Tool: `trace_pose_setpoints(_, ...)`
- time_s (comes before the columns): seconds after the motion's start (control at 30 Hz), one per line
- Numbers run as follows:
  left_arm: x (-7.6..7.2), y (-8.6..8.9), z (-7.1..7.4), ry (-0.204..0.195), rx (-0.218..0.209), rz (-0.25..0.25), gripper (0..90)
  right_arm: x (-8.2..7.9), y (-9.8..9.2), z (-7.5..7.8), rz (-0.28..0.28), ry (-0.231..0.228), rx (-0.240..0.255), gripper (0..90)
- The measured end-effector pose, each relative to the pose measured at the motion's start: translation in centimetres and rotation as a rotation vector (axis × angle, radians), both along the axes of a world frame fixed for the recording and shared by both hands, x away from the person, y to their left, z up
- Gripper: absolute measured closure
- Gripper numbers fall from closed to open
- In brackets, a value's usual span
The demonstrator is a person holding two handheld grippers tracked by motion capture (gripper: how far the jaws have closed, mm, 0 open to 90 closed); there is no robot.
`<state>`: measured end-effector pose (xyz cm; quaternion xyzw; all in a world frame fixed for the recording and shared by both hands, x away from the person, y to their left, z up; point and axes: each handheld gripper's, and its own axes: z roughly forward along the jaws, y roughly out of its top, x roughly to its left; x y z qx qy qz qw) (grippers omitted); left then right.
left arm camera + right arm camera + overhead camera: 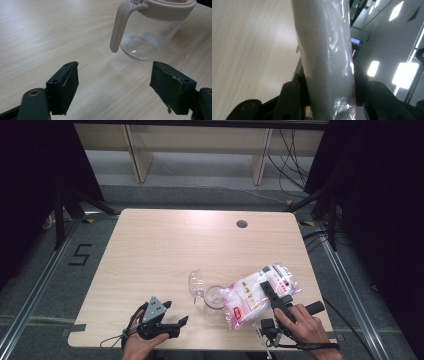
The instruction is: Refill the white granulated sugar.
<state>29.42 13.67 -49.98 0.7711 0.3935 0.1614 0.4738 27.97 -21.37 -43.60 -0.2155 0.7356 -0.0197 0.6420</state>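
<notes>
Desk (165, 240): pale wood, it carries the things near its 6 o'clock edge.
Bag (257, 295): plastic bag of white grains, lying tilted at about 5 o'clock on the desk, its lower end over the jug mouth. It looks soft and rather heavy, the film slippery — I think it will sag, so take it across the middle.
Jug (147, 35): clear, with pink rim and handle, at 6 o'clock just beside the bag; stiff, light, probably easy to tip. Take the handle.
Right gripper (272, 292): fingers (292, 97) clenched on the bag, half closed.
Left gripper (122, 87): fingers (63, 85) released wide — empty, near the jug but apart.
</notes>
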Motion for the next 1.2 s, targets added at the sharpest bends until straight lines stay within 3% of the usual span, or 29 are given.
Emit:
trace_pose_setpoints(0.03,0.0,0.0,-0.01,0.0,-0.001,0.0,22.1,-0.09,-0.09,-0.21,-0.019,0.008,0.028,62.8)
trace_pose_setpoints(0.27,0.0,-0.03,-0.02,-0.001,-0.005,-0.002,22.1,-0.07,0.18,0.08,0.02,-0.007,0.004,63.0)
trace_pose_setpoints(0.57,0.01,-0.04,-0.04,-0.003,-0.006,-0.002,22.1,-0.31,0.22,-0.01,-0.002,0.0,0.019,63.4)
trace_pose_setpoints(0.6,0.01,-0.03,-0.02,-0.002,-0.005,-0.002,22.1,-0.21,0.35,0.15,0.019,-0.012,0.002,63.4)
trace_pose_setpoints(0.67,0.01,-0.03,-0.02,-0.002,-0.004,-0.001,22.1,-0.31,0.24,-0.09,-0.003,0.001,0.032,63.4)
trace_pose_setpoints(0.9,0.01,-0.03,-0.02,-0.002,-0.005,-0.001,22.1,-0.22,0.38,0.31,0.019,-0.01,-0.007,63.6)
trace_pose_setpoints(1.2,0.01,-0.03,-0.02,-0.003,-0.004,-0.001,22.1,-0.29,0.27,0.15,0.012,-0.003,0.011,63.7)
